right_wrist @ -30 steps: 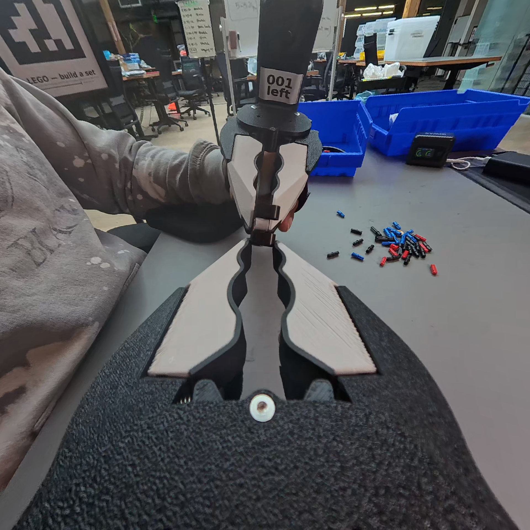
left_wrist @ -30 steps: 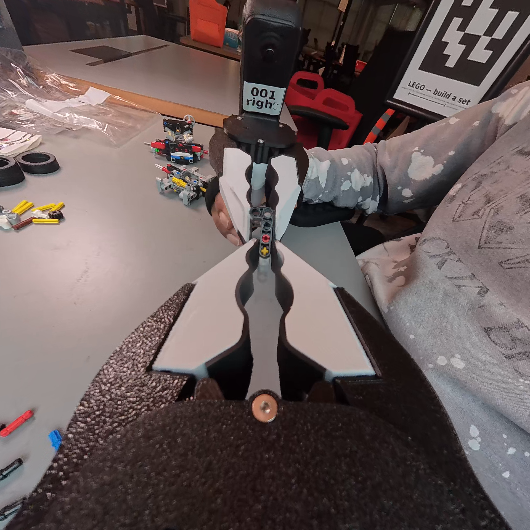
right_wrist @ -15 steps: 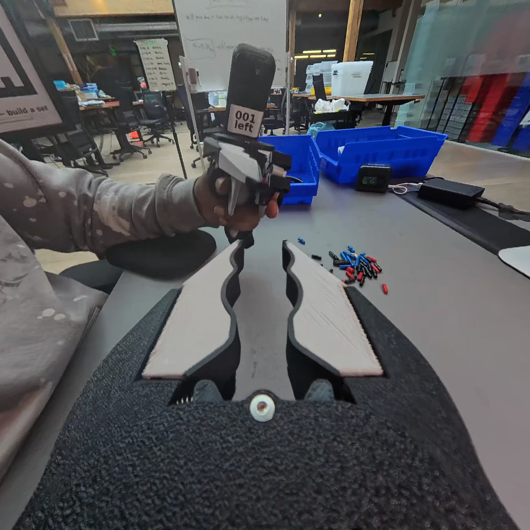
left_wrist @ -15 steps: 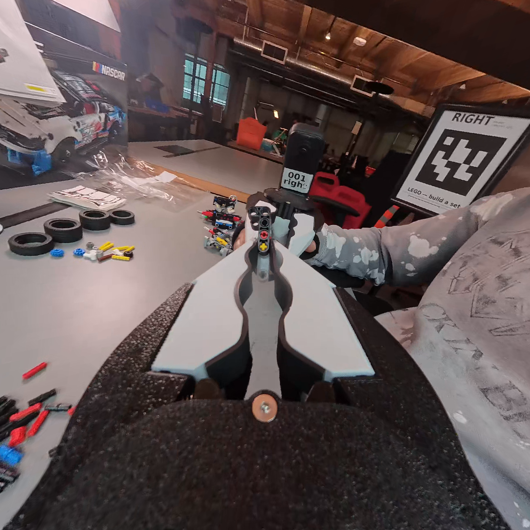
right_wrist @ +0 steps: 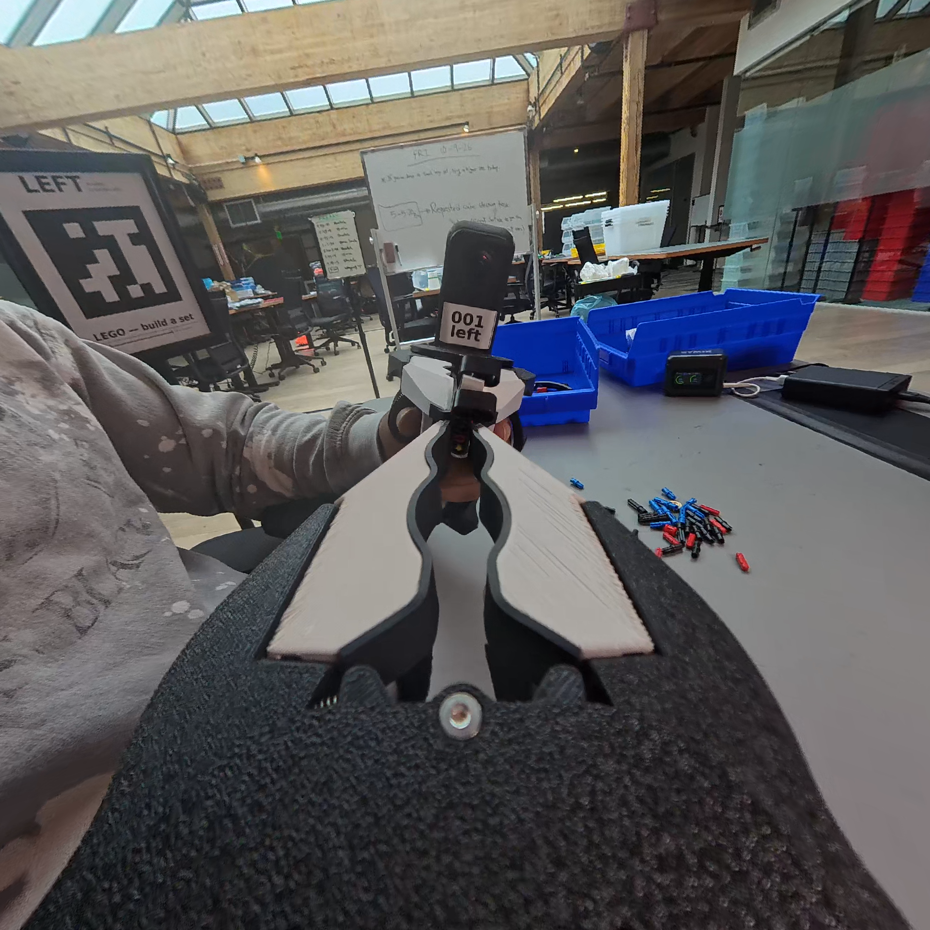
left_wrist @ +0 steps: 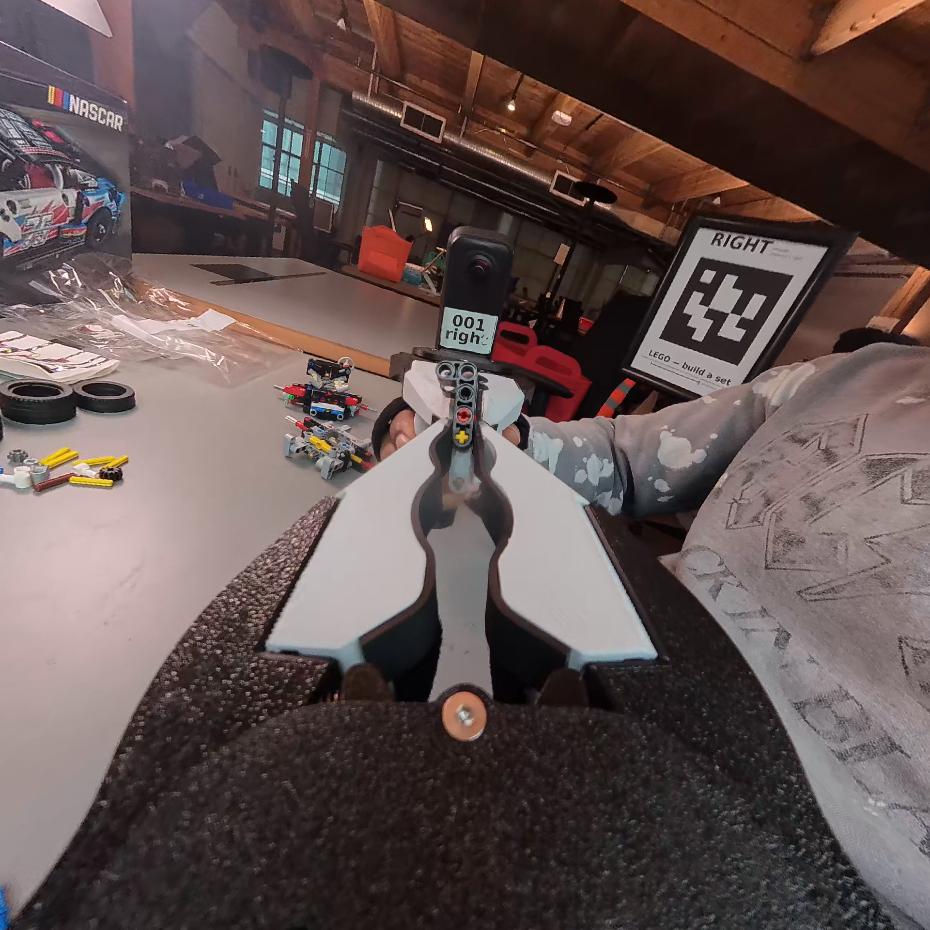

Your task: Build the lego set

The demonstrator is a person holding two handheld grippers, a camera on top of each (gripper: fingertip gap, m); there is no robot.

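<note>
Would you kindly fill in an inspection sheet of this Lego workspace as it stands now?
Surface: grey table, no spills seen.
Job's things: dark grey beam with red and yellow pins; two sub-assemblies; tyres; loose pins.
Clutter: plastic wrap, blue bins, small black device.
Grippers: left claw shut on the beam; right claw nearly closed around the beam's end, contact unclear.
Cables: white lead and black adapter.
Surroundings: marker boards, whiteboard, desks.
</note>
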